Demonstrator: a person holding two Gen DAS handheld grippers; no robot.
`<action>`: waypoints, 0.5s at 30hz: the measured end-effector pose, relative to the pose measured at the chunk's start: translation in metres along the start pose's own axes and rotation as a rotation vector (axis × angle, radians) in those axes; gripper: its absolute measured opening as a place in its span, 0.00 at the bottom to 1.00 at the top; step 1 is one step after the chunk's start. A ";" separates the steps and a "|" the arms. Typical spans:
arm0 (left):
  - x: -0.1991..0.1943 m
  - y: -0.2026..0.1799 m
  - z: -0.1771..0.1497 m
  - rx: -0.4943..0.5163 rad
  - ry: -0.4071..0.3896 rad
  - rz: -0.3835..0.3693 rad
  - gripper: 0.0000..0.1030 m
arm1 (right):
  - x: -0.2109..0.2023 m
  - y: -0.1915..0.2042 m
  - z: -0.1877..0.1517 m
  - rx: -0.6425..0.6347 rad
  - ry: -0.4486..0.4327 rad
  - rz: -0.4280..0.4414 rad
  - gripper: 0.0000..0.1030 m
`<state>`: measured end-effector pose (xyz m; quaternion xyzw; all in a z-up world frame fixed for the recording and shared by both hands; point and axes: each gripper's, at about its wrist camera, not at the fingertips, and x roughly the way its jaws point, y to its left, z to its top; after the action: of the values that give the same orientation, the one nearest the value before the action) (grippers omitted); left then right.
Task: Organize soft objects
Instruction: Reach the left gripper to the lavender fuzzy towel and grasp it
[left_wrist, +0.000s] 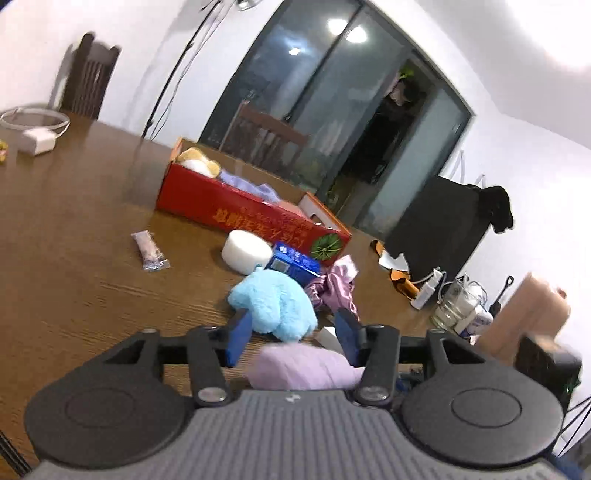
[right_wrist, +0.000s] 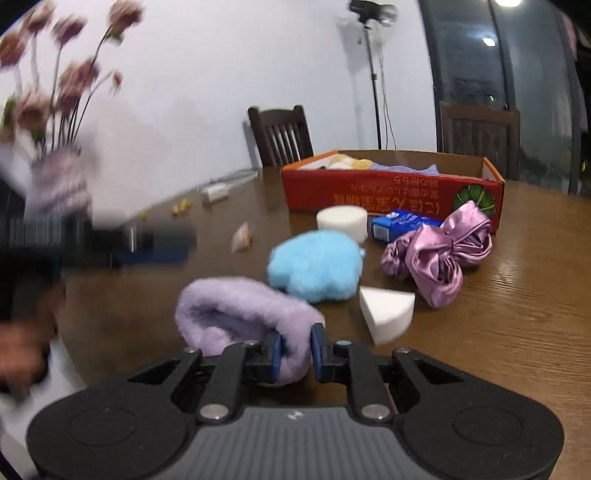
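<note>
Red box (right_wrist: 388, 184) at table's (right_wrist: 517, 314) far side, partly filled. Lilac fluffy piece (right_wrist: 236, 314) near edge, pinched in right gripper (right_wrist: 296, 350). Left gripper (left_wrist: 291, 332) wide, empty. Probably pickup step; next: lift, carry over blue fluff (right_wrist: 314, 269) to box.

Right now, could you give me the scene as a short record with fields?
right gripper: shut on the lilac fluffy cloth
left gripper: open, holds nothing
red cardboard box: open, already holds a yellow plush toy
loose on wooden table: blue fluffy mitt, purple satin cloth, round white sponge, wedge sponge, blue carton
</note>
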<state>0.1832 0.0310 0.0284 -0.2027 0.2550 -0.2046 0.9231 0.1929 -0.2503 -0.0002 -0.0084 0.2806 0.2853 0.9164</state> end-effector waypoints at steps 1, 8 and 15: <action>0.005 -0.002 -0.001 0.010 0.023 0.025 0.50 | -0.001 0.002 -0.003 -0.009 0.009 -0.004 0.16; 0.021 -0.012 -0.029 0.080 0.103 0.080 0.47 | -0.039 -0.002 -0.007 0.021 -0.017 0.055 0.44; 0.020 -0.009 -0.037 0.083 0.123 0.080 0.47 | -0.021 -0.023 0.005 0.222 -0.022 0.042 0.43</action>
<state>0.1765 0.0036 -0.0039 -0.1409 0.3102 -0.1901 0.9208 0.1936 -0.2791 0.0120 0.1022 0.3005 0.2715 0.9086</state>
